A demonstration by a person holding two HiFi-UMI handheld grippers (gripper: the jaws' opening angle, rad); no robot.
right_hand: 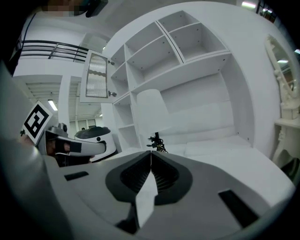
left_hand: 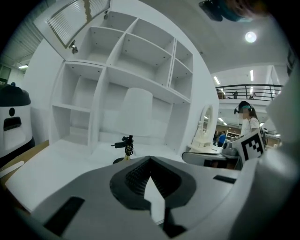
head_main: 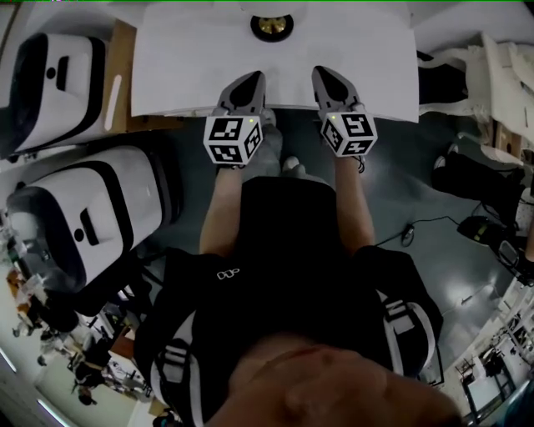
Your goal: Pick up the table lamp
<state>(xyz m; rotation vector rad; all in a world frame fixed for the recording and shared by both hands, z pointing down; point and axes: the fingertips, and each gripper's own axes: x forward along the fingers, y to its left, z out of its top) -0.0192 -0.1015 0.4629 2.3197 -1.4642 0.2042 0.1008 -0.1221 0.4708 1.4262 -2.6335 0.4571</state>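
The table lamp stands on the white table point(head_main: 192, 67), in front of a white shelf unit. In the head view only its dark round base with a gold centre point(head_main: 272, 26) shows, at the top edge. The left gripper view shows its white shade point(left_hand: 136, 108) and a black fitting on the stem point(left_hand: 127, 142); the right gripper view shows the shade point(right_hand: 152, 110) too. My left gripper point(head_main: 251, 80) and right gripper point(head_main: 325, 75) hover side by side over the table's near edge, short of the lamp. Both are shut and hold nothing, the left jaws point(left_hand: 150, 158) and right jaws point(right_hand: 151, 153) meeting at the tips.
Two large white and black machines point(head_main: 58, 79) point(head_main: 92, 217) stand left of the table. The shelf unit point(left_hand: 126, 61) has open compartments behind the lamp. A white ornate mirror stand point(left_hand: 205, 129) and a person point(left_hand: 246, 119) are off to the right. Cables lie on the floor point(head_main: 417, 225).
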